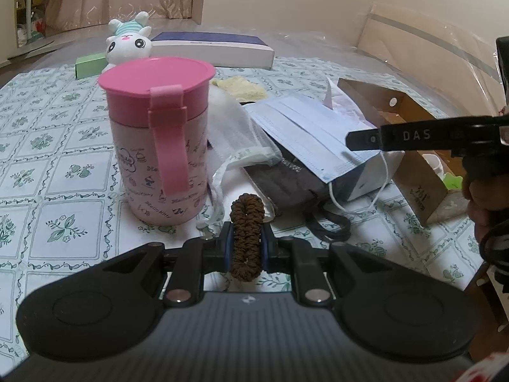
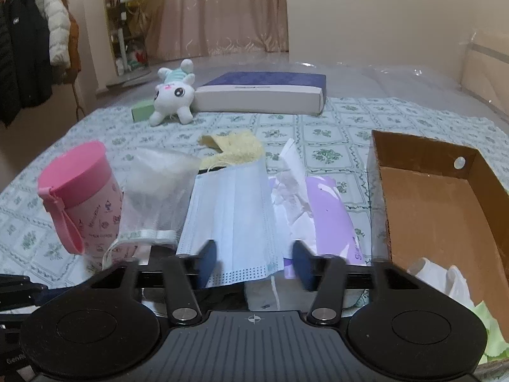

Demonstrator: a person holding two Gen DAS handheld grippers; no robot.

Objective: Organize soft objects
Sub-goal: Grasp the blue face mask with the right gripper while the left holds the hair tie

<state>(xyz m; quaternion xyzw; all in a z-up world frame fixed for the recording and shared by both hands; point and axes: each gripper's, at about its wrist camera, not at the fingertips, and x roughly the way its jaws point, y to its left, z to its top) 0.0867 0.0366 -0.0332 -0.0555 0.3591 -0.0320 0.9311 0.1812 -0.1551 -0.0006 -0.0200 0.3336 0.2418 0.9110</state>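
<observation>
The left gripper [image 1: 246, 245] is clamped on a brown scrunchie [image 1: 247, 234], which stands pinched upright between the blue pads, just in front of a pink lidded cup [image 1: 159, 140] on the patterned tablecloth [image 1: 47, 127]. The right gripper [image 2: 253, 264] stands partly open around the near edge of a light-blue face mask [image 2: 232, 219]; its pads flank the mask without visibly pressing on it, so the mask does not look held yet. The mask lies draped over a heap of soft things — a white mesh pouch [image 2: 156, 191] to its left, a yellow cloth [image 2: 235, 149] behind it, crumpled white paper and a lilac packet [image 2: 331, 210] to its right. The cardboard box [image 2: 423, 159] sits at the right of the scene, open-topped, with a white glove [image 2: 442, 280] and something pale green in its near corner. A white plush bunny [image 2: 173, 95] and a flat boxed item [image 2: 264, 92] rest far back, well apart from the heap. The step in hand appears to be gathering soft items for the box: one is already secured on the left, a second is being taken on the right. The next move probably calls for the right pads to pinch the thin mask fully, then lift it clear of the pile without dragging its neighbours, and carry it right to the box.
</observation>
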